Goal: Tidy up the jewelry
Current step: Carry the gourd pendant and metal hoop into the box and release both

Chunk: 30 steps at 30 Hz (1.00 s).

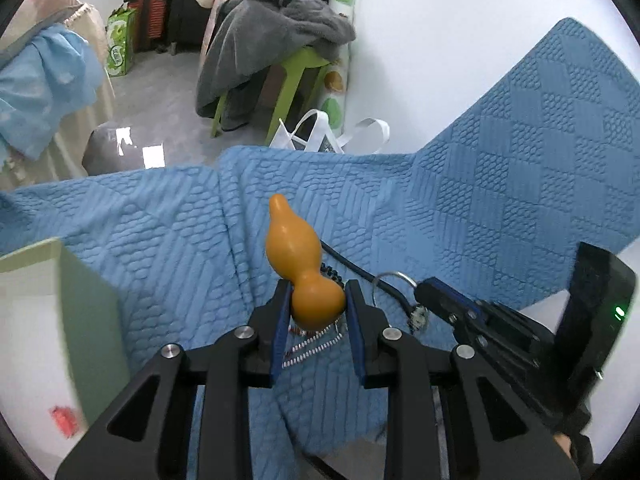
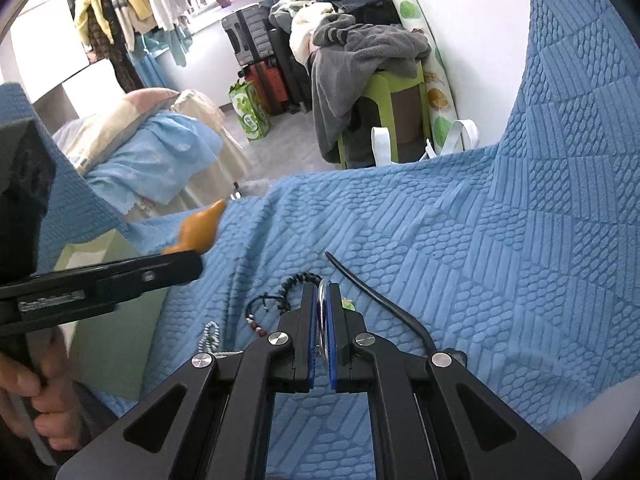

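While left view hides it, hand shows.

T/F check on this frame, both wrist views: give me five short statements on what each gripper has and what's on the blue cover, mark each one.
1. The left gripper is shut on the orange gourd. True.
2. The right gripper stands wide open with nothing between its pads. False: it is shut on a silver ring.
3. A black cord lies on the blue cover. True.
4. The gourd lies inside the pale green box. False: it is held over the cover, beside the box.
5. The bead bracelet lies on the floor. False: it lies on the cover, left of the right gripper.
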{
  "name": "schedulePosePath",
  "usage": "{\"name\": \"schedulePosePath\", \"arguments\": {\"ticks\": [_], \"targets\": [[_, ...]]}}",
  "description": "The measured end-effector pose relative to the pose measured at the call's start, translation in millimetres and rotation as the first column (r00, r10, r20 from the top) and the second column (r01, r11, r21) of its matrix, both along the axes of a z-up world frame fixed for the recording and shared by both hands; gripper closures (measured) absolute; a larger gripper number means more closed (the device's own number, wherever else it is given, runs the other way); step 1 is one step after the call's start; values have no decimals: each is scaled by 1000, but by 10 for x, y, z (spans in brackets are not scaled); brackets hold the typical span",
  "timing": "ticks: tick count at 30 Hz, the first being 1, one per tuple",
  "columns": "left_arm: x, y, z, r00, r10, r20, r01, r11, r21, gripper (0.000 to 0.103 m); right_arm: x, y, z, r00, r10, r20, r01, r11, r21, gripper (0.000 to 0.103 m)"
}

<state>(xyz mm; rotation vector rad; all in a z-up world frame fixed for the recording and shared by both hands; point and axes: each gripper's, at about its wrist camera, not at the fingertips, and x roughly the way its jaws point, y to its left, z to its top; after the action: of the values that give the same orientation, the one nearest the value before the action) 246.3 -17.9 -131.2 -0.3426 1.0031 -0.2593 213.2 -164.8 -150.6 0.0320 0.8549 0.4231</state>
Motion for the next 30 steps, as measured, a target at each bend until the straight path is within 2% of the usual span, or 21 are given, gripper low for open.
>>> {"name": "schedulePosePath", "arguments": {"ticks": [7, 10, 13, 24, 30], "targets": [[-277, 302, 374, 999, 20, 26, -20, 1000, -6, 76, -103, 122, 298, 999, 21, 38, -21, 1000, 9, 101], [-416, 398, 550, 997, 28, 68, -31, 999, 43, 75, -158, 239, 418, 998, 40, 54, -39, 999, -13, 101], [-496, 508, 674, 996, 40, 85, -45, 997, 60, 75, -200, 366, 541, 996, 60, 73, -59, 998, -21, 101], [-735, 971, 900, 986, 109, 130, -120, 989, 83, 75, -363, 948, 1040, 978, 151, 143, -152, 988, -6, 101], [-895, 1278, 932, 978, 164, 130, -177, 980, 94, 75, -438, 1338, 1176, 962, 224, 159, -225, 974, -8, 101]]}}
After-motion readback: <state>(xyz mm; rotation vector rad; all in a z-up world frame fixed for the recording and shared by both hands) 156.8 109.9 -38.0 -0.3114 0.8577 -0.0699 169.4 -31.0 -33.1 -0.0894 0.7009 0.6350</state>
